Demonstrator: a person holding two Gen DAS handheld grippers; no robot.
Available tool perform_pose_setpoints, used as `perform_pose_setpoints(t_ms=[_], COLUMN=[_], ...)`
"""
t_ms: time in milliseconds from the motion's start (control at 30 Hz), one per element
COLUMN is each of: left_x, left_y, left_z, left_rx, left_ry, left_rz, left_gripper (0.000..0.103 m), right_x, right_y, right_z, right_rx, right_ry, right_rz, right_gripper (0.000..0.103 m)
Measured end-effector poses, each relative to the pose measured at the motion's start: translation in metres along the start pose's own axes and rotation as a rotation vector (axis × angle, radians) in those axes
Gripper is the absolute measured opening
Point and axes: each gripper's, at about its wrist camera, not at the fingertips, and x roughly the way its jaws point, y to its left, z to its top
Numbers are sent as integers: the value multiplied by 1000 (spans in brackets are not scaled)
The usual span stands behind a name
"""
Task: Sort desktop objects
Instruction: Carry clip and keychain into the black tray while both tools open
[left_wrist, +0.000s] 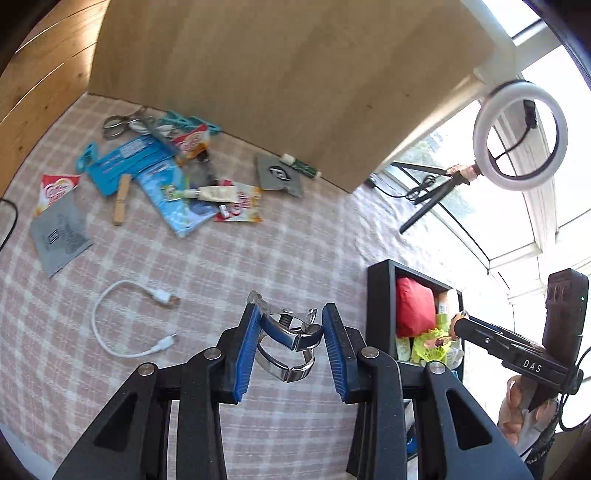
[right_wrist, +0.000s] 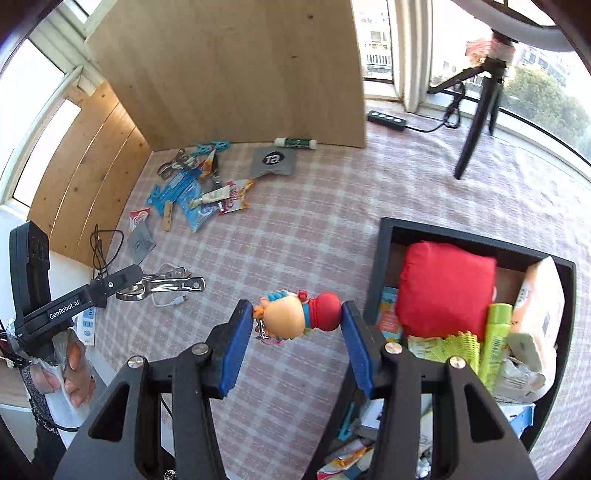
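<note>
A checked cloth covers the desk, with a wood board at 12 o'clock. The left gripper clamps a metal clip; the right gripper clamps a doll. A black box stands at 3 o'clock, a white cable at 9.
</note>
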Motion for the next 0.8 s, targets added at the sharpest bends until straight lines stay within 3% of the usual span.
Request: perform_pose_setpoints(t_ms=[233, 467, 633, 800], left_x=[31, 54, 62, 72], left_y=[-96, -184, -229, -261], left_z=[-2, -29, -51, -71], left_rx=[157, 308, 397, 472], left_ry=[63, 148, 189, 237], left_rz=[-105, -188, -224, -254], left_gripper=[33, 33, 33, 33], right_x=[-39, -66, -72, -67], right_y=[-84, -152, -186, -193], right_z=[-33, -71, -89, -104], right_rx=[142, 276, 356, 388], right_ry=[-40, -51, -54, -35], right_rz=[-87, -157, -173, -172], right_gripper=[48, 48, 48, 49])
